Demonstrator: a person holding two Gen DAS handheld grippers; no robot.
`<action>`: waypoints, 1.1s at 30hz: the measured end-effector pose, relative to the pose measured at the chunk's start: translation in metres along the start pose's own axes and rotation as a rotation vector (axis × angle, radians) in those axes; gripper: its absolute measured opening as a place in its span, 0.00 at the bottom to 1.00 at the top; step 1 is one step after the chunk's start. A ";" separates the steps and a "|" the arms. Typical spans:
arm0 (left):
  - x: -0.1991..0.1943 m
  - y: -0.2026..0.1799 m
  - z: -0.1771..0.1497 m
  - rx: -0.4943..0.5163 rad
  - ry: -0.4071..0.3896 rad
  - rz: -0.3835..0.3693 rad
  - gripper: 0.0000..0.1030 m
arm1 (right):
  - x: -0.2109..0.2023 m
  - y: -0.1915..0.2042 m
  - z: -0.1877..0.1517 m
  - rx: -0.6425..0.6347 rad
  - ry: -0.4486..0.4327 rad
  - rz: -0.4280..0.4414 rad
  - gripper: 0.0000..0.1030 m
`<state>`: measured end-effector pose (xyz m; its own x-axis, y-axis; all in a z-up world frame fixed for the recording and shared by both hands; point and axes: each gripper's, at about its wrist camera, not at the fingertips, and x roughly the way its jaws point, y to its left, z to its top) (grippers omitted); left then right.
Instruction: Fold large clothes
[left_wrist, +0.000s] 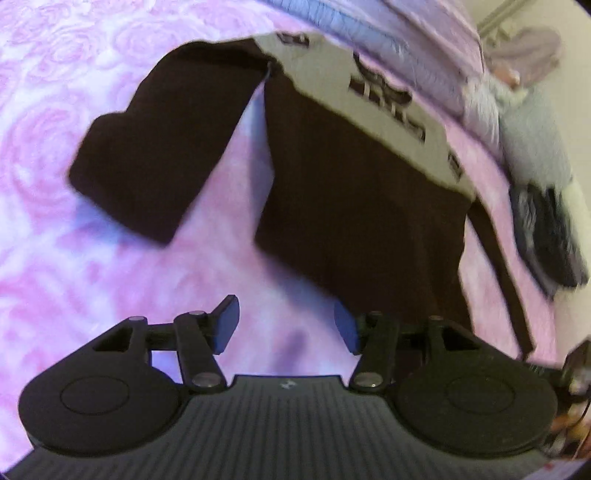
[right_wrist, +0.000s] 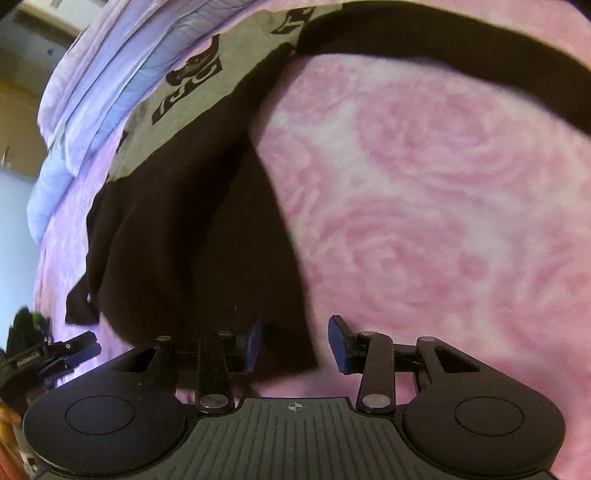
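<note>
A dark brown sweatshirt (left_wrist: 354, 221) with a grey printed chest panel (left_wrist: 332, 74) lies flat on a pink rose-patterned bedspread (left_wrist: 55, 258). One sleeve (left_wrist: 159, 147) spreads out to the left. My left gripper (left_wrist: 286, 325) is open just short of the hem, with only bedspread between its blue pads. In the right wrist view the sweatshirt (right_wrist: 184, 240) fills the left side and its other sleeve (right_wrist: 443, 48) runs along the top. My right gripper (right_wrist: 295, 343) is open, and the hem's corner shows between the pads, which do not press on it.
A folded lilac and blue quilt (right_wrist: 92, 92) lies along the far side of the bed. A pile of dark folded clothes (left_wrist: 546, 236) and a grey-blue garment (left_wrist: 532, 147) sit at the right. The left gripper (right_wrist: 74, 352) shows at the lower left of the right wrist view.
</note>
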<state>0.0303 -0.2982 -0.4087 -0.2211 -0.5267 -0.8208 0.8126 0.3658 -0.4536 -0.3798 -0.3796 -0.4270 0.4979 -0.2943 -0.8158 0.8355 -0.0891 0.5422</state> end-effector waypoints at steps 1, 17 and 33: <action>0.007 -0.001 0.005 -0.009 -0.018 -0.017 0.50 | 0.003 0.004 -0.002 -0.004 -0.029 0.006 0.36; -0.073 0.030 0.056 0.037 0.109 0.003 0.00 | -0.139 0.015 -0.040 -0.036 -0.068 -0.007 0.01; -0.047 0.022 0.040 0.266 -0.015 0.278 0.39 | -0.067 -0.015 -0.049 0.028 0.151 -0.388 0.31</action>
<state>0.0796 -0.2959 -0.3662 0.0338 -0.4473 -0.8937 0.9525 0.2851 -0.1067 -0.4141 -0.3123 -0.3900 0.1778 -0.0911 -0.9798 0.9623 -0.1923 0.1925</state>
